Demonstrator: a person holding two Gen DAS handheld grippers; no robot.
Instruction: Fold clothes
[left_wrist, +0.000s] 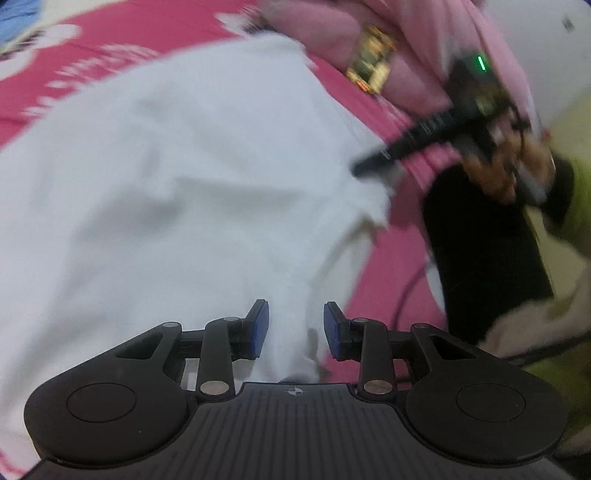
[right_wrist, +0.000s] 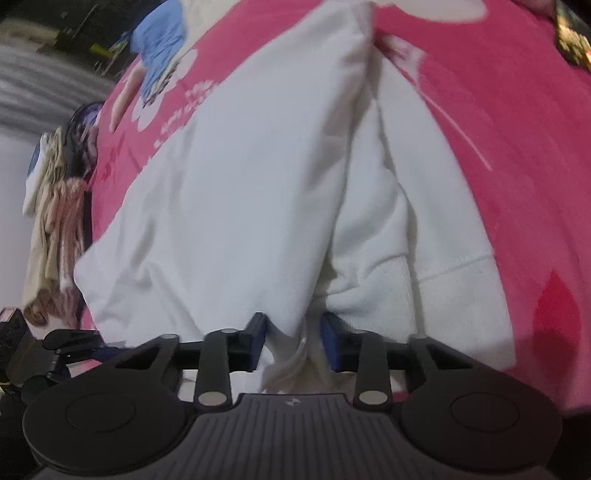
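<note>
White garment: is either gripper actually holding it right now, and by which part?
The right gripper pinches a bunched fold at the white garment's near edge. The left gripper straddles cloth with visible gaps, so nothing is held there.

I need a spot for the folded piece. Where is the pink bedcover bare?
Bare pink bedcover lies right of the white garment in the right wrist view. The far left edge is crowded by a heap of clothes, and a blue cloth lies at the far end.
</note>
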